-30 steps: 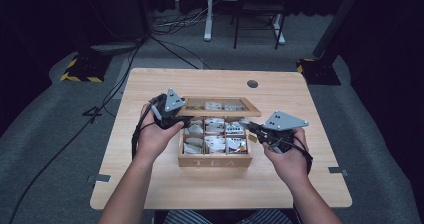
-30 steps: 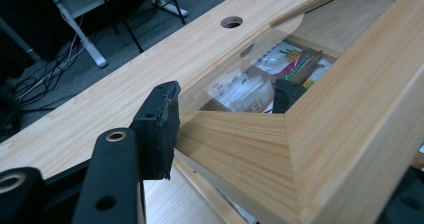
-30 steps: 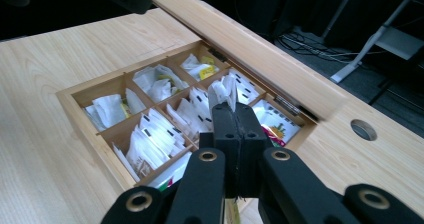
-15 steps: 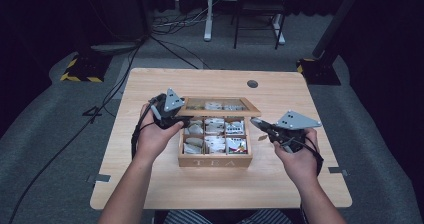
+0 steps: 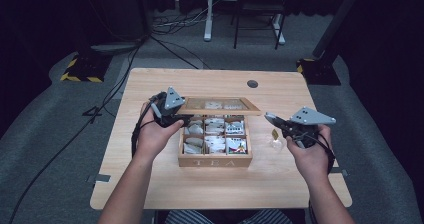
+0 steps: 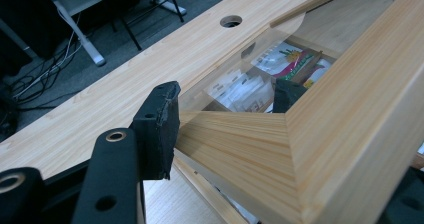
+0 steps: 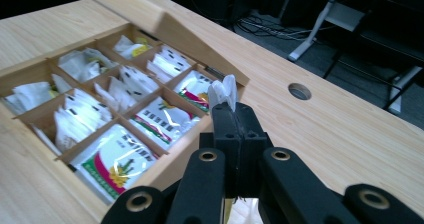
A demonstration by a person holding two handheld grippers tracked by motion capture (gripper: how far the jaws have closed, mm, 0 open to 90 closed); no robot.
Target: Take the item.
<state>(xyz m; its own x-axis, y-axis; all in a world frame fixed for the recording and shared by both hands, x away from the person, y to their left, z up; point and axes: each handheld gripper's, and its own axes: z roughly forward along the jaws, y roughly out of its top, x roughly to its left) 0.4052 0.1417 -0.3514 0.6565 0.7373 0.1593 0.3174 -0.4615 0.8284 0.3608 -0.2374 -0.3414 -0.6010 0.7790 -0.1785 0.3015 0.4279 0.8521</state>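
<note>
A wooden tea box (image 5: pixel 215 160) marked TEA stands mid-table, its compartments full of tea sachets. My left gripper (image 5: pixel 176 118) is shut on the left corner of its windowed lid (image 5: pixel 220 105) and holds the lid raised. In the left gripper view the black pads (image 6: pixel 160 129) clamp the lid's wooden frame (image 6: pixel 240 149). Right of the box, my right gripper (image 5: pixel 270 118) is shut on a tea bag (image 5: pixel 274 140) that dangles below it over the table. In the right gripper view the jaws (image 7: pixel 232 115) pinch a white paper end (image 7: pixel 223 91), with the open box (image 7: pixel 170 151) to their left.
A round cable hole (image 5: pixel 252 83) lies near the table's far edge. Bare tabletop (image 5: pixel 295 174) spreads to the right of the box and in front of it. Beyond the table are cables, a desk frame (image 5: pixel 240 14) and yellow-black floor markers (image 5: pixel 82 74).
My right gripper has moved rightward, away from the box, with the tea bag hanging from it. The left gripper and the raised lid have stayed put.
</note>
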